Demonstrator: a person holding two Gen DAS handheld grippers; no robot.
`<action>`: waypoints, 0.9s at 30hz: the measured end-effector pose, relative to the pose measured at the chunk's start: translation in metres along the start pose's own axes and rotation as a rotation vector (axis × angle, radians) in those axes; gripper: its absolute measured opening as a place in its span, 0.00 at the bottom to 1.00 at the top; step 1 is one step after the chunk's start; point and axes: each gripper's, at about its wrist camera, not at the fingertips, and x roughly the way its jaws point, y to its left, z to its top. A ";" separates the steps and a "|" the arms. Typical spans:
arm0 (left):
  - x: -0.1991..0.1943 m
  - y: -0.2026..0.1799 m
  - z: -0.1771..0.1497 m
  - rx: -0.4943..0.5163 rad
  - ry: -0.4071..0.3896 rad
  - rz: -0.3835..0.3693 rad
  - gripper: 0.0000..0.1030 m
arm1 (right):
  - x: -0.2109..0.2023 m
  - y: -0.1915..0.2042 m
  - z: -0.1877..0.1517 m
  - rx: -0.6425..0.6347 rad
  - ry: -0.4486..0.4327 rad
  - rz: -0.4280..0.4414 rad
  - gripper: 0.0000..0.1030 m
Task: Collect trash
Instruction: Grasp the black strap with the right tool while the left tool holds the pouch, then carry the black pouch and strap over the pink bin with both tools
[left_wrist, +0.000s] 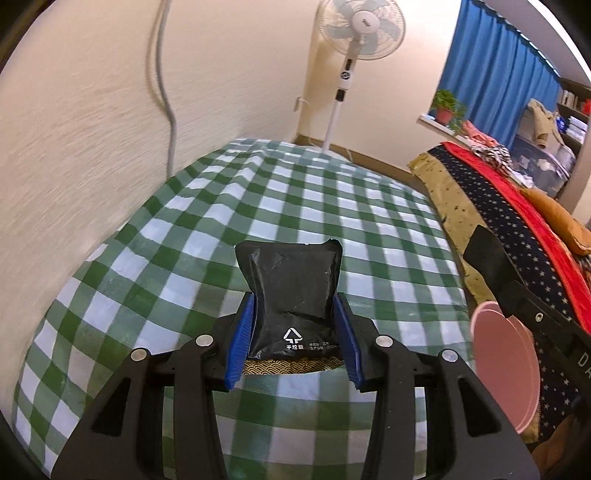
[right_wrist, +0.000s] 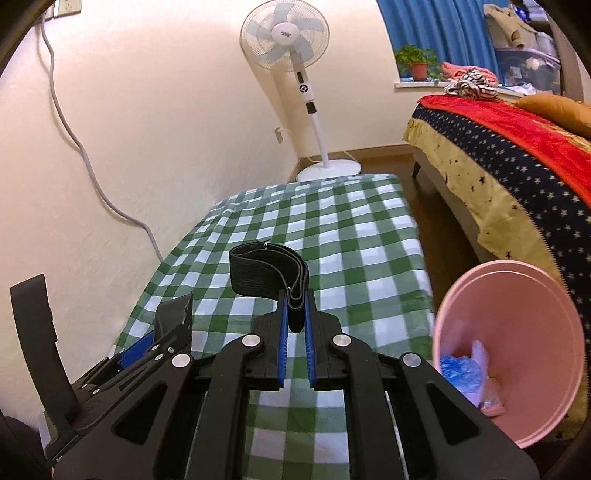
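Observation:
My left gripper (left_wrist: 294, 314) is shut on a black foil packet (left_wrist: 291, 291) with white print, held upright above the green checked cloth (left_wrist: 207, 236). My right gripper (right_wrist: 295, 310) is shut on a black elastic band (right_wrist: 264, 273), whose loop sticks out ahead of the blue pads. In the right wrist view the left gripper with its packet (right_wrist: 173, 314) shows at the lower left. A pink bin (right_wrist: 509, 347) stands at the right beside the table, with blue and pale wrappers inside. The left wrist view catches the bin's rim (left_wrist: 502, 369) at the right, behind the right gripper's body.
A white standing fan (right_wrist: 291, 74) stands at the far corner past the table. A bed with a starred navy and red cover (right_wrist: 517, 155) runs along the right. A grey cable (right_wrist: 74, 140) hangs down the wall at the left. Wooden floor lies between table and bed.

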 end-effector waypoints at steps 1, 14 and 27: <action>-0.001 -0.002 -0.001 0.006 -0.001 -0.005 0.41 | -0.004 -0.003 0.000 0.009 -0.002 -0.005 0.08; -0.018 -0.021 -0.005 0.062 -0.018 -0.054 0.41 | -0.039 -0.010 0.003 0.014 -0.043 -0.044 0.08; -0.028 -0.040 -0.006 0.093 -0.031 -0.099 0.41 | -0.068 -0.038 0.001 0.044 -0.079 -0.116 0.08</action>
